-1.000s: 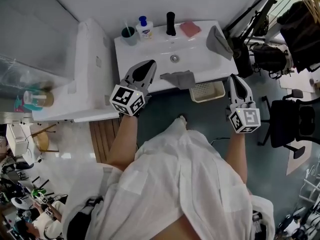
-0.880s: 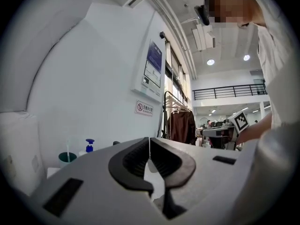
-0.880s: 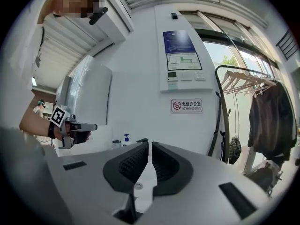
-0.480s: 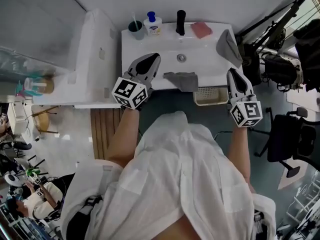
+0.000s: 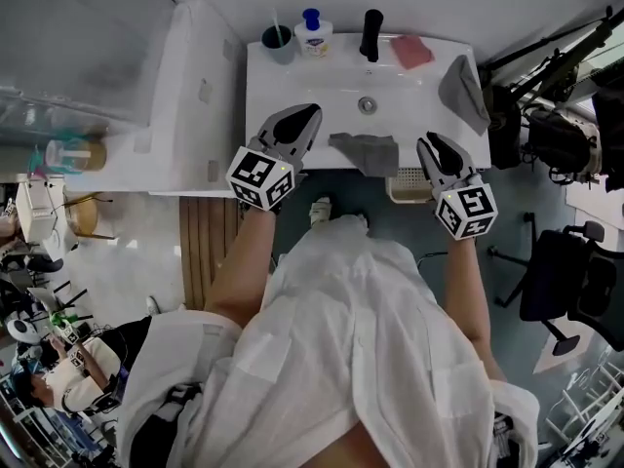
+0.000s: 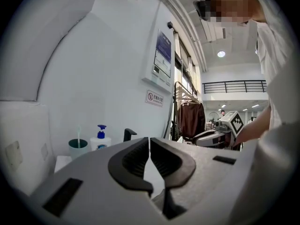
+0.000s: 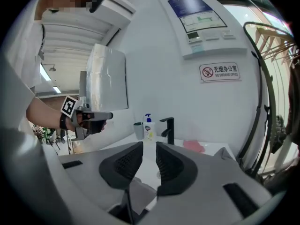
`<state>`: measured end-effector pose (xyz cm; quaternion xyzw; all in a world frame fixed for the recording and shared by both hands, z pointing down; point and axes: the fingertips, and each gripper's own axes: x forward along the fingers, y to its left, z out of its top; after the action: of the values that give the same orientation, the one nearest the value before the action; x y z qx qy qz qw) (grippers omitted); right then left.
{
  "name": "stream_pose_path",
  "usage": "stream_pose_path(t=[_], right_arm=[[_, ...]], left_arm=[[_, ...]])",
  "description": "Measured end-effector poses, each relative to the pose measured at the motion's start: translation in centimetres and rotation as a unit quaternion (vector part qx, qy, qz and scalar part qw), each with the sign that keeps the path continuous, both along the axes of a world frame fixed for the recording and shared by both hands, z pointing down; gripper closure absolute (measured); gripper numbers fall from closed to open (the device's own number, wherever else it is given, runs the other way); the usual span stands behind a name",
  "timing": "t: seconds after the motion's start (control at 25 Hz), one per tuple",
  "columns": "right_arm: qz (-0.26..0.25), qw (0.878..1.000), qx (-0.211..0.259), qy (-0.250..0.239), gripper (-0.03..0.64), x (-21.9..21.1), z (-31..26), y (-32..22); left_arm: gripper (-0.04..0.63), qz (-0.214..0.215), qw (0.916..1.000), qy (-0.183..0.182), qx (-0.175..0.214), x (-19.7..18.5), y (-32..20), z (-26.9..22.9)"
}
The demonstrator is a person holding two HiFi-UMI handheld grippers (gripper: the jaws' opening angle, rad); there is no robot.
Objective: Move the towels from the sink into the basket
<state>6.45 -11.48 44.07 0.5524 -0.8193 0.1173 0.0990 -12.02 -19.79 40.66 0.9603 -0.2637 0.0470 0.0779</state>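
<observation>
Left claw point(image 5: 308, 115) closed, empty, at sink point(image 5: 292, 81) front edge. Right claw point(image 5: 429, 144) just opening, nothing between jaws, beside basket point(image 5: 402, 191). Grey towel point(image 5: 368, 152) draped over sink edge between claws.

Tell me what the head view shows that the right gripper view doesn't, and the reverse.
Head view only: the basket below the front edge of the sink.
Right gripper view only: the no-smoking sign, and the right gripper with its jaws apart, just opened, nothing between them.
Both: the faucet, the soap bottle, the cup, the pink cloth, the gray towel on the sink's right end, and the left gripper.
</observation>
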Motion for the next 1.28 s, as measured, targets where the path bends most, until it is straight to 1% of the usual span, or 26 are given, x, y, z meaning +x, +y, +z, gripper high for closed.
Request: stream_pose_path(t=[0.28, 0.4, 0.56, 0.88, 1.12, 1.28], right_arm=[[-0.055, 0.996, -0.069, -0.002, 0.490, -3.6, 4.5, -1.7], [-0.075, 0.992, -0.103, -0.002, 0.469, -5.2, 6.7, -2.2], [-0.099, 0.985, -0.142, 0.005, 0.457, -7.0, 9.6, -2.5], [-0.137, 0.968, -0.207, 0.027, 0.451, -9.7, 14.1, -2.6], [-0.164, 0.951, -0.253, 0.060, 0.446, -11.2, 16.9, -2.2], [-0.175, 0.942, -0.274, 0.086, 0.442, -11.7, 18.0, -2.3]], left_arm=[[0.580, -0.006, 0.9999, -0.003, -0.013, -0.5, -1.1, 1.7], [0.580, -0.005, 0.9998, -0.004, -0.019, -0.6, -1.3, 2.4], [0.580, -0.004, 0.9996, -0.005, -0.028, -0.6, -1.3, 3.2], [0.580, -0.002, 0.9992, -0.005, -0.039, -0.6, -1.6, 4.1], [0.580, -0.001, 0.9991, -0.007, -0.042, -0.8, -1.9, 4.3], [0.580, 0.000, 0.9990, -0.008, -0.043, -0.9, -2.2, 4.3]])
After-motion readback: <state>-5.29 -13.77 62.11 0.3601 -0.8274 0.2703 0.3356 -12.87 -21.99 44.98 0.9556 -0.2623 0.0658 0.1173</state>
